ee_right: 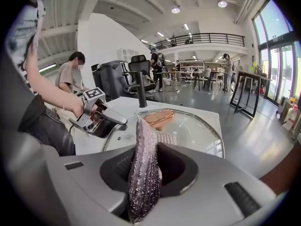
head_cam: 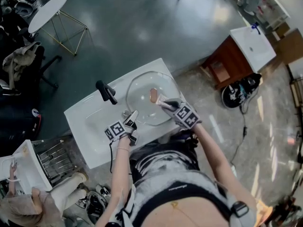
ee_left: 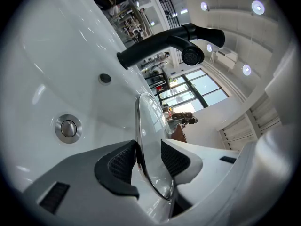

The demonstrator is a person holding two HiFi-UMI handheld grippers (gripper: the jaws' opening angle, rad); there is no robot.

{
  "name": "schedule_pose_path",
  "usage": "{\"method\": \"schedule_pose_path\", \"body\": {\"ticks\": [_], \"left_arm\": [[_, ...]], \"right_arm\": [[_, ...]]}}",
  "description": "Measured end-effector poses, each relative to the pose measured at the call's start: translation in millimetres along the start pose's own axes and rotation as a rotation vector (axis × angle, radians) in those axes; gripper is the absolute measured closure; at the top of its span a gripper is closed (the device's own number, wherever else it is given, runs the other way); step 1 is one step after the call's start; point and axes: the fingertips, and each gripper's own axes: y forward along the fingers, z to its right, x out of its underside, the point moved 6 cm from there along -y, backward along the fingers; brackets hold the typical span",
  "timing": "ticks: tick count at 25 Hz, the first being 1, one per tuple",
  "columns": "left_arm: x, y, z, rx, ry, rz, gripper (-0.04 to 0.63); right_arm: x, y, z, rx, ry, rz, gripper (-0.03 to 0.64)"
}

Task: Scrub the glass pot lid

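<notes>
The glass pot lid (head_cam: 147, 103) lies tilted over the white sink (head_cam: 90, 122), its copper-coloured handle (head_cam: 153, 95) facing up. My left gripper (head_cam: 130, 122) is shut on the lid's near rim; in the left gripper view the glass edge (ee_left: 149, 126) stands between the two black pads (ee_left: 120, 163). My right gripper (head_cam: 163, 103) is over the lid beside the handle, shut on a silvery scrub cloth (ee_right: 142, 173). The cloth's tip reaches the lid (ee_right: 197, 133) just short of the handle (ee_right: 159, 117). The left gripper (ee_right: 101, 119) also shows in the right gripper view.
A black faucet (head_cam: 106, 92) stands at the sink's back, close to the lid's left edge. The drain plug (ee_left: 68, 128) sits in the basin. Another person (head_cam: 28, 205) sits at lower left beside a rack. A second sink cabinet (head_cam: 246, 51) stands at the right.
</notes>
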Motion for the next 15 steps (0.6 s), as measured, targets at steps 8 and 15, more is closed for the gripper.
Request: {"method": "schedule_pose_path", "body": {"ticks": [8, 15], "left_arm": [[-0.5, 0.9, 1.4, -0.005, 0.008, 0.000, 0.428], [0.7, 1.2, 2.1, -0.008, 0.002, 0.006, 0.428]], "right_arm": [[-2.8, 3.9, 35.7, 0.128, 0.045, 0.020, 0.518], [-15.0, 13.9, 67.5, 0.227, 0.062, 0.004, 0.518]]}}
